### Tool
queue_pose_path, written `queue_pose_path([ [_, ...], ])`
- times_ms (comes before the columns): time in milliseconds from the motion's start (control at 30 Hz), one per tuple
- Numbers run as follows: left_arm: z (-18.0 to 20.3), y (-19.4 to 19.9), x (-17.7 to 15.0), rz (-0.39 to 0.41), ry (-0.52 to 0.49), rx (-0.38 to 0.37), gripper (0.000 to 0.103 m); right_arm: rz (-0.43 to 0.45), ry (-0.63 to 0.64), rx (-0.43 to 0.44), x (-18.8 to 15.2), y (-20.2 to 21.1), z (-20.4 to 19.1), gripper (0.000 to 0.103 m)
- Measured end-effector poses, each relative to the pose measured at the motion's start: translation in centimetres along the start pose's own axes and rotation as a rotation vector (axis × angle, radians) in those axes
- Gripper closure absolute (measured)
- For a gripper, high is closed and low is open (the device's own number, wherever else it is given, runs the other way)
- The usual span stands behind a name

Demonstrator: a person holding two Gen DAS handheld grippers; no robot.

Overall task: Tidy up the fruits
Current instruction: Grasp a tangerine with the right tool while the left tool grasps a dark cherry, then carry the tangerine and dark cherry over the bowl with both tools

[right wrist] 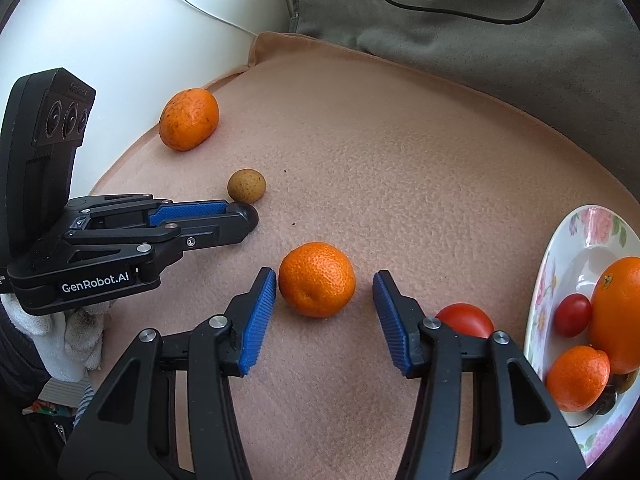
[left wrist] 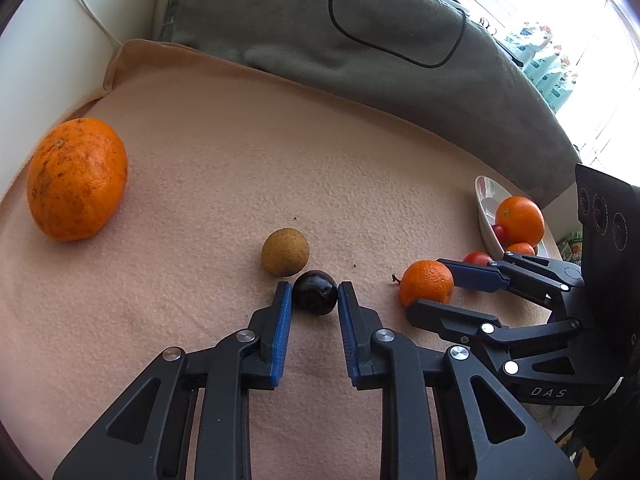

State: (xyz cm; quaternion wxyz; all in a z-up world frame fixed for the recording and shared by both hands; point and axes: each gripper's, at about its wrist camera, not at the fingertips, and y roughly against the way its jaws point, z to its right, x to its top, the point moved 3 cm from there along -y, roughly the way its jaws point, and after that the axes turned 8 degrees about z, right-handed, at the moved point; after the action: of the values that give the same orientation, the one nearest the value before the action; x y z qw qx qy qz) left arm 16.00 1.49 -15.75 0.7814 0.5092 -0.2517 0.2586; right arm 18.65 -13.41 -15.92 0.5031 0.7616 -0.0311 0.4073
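Observation:
My left gripper point(left wrist: 315, 294) is shut on a dark plum point(left wrist: 315, 298) that rests on the beige cloth point(left wrist: 240, 168). A brown round fruit point(left wrist: 285, 251) lies just beyond it. A big orange point(left wrist: 76, 178) lies far left. My right gripper point(right wrist: 325, 294) is open, its fingers on either side of a mandarin point(right wrist: 317, 279) with gaps on both sides. In the left wrist view the right gripper point(left wrist: 440, 289) shows around that mandarin point(left wrist: 426, 287). In the right wrist view the left gripper point(right wrist: 246, 216) hides most of the plum point(right wrist: 249, 213).
A flowered plate point(right wrist: 560, 264) at the right holds an orange point(right wrist: 618, 314), a small mandarin point(right wrist: 578, 378) and a red tomato point(right wrist: 573, 315). Another tomato point(right wrist: 464, 319) lies on the cloth beside the plate. A grey cushion point(left wrist: 360, 40) with a black cable borders the back.

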Motion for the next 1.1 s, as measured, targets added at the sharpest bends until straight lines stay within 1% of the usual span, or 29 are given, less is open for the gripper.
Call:
queue_pose_path([
  [167,0.0,0.0,0.0,0.002,-0.007,0.005,0.082,-0.006,-0.004,0.012,0.0,-0.3,-0.2,0.063],
  [567,0.4,0.3,0.1,0.016,-0.017,0.007,0.082,0.016,-0.041,0.021,-0.2,-0.2,-0.2,0.063],
  [1100,1.0,1.6,0.5,0.051,-0.016,-0.002,0.082,0.092,-0.074,0.005,-0.6,3.2,0.6,0.063],
])
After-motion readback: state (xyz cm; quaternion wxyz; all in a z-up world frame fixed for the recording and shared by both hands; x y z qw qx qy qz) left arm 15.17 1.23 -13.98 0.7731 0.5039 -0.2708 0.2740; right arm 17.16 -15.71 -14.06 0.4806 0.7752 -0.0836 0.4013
